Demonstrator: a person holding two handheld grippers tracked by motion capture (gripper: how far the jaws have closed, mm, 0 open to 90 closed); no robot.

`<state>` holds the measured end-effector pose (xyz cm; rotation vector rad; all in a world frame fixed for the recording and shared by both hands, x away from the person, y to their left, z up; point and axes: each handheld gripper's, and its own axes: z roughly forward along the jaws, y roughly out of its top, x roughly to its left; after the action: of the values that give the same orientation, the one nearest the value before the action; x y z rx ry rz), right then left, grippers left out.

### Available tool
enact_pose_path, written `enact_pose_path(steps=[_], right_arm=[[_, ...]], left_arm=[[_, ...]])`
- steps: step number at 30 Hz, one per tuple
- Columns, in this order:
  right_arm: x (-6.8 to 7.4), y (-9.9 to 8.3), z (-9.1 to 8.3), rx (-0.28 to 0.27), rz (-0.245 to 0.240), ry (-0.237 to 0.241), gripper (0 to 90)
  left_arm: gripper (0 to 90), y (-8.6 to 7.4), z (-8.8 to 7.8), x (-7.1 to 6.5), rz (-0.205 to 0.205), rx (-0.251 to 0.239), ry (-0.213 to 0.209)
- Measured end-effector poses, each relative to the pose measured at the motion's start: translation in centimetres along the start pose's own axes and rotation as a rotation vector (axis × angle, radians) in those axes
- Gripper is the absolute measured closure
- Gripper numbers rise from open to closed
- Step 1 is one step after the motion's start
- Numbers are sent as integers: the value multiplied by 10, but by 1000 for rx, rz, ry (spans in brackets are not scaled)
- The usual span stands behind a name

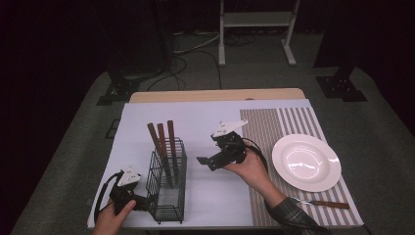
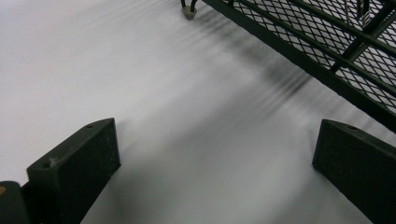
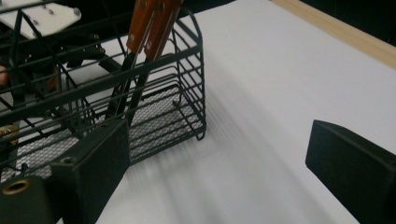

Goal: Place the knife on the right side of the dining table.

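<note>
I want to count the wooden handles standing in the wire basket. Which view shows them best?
The high view: three wooden handles stand apart above the basket. The right gripper view crops them at the top and they overlap. The left gripper view catches just the basket's mesh base.

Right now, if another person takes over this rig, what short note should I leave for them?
Left gripper: open, empty, low beside the wire caddy's near end.
Right gripper: open, empty, held above the white mat, jaws toward the caddy.
Three wooden-handled utensils stand in the caddy.
One more wooden-handled utensil lies on the striped placemat near the white plate.
Done: nothing gripped yet.
Left: probably move cutlery between caddy and placemat.
</note>
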<state>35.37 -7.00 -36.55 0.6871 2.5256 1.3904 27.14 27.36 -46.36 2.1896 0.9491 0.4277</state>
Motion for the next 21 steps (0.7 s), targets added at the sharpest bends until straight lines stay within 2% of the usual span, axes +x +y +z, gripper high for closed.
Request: enact_pose_path(steps=[12,18,21], right_arm=[[-4,17,-1,-37,-7,11,57],[-6,28,1,-71,18,41,67],[-8,33,1,-103,38,52,135]], left_arm=[[0,0,0,0,0,-1,0],[0,0,0,0,0,-1,1],[0,0,0,0,1,-1,1]])
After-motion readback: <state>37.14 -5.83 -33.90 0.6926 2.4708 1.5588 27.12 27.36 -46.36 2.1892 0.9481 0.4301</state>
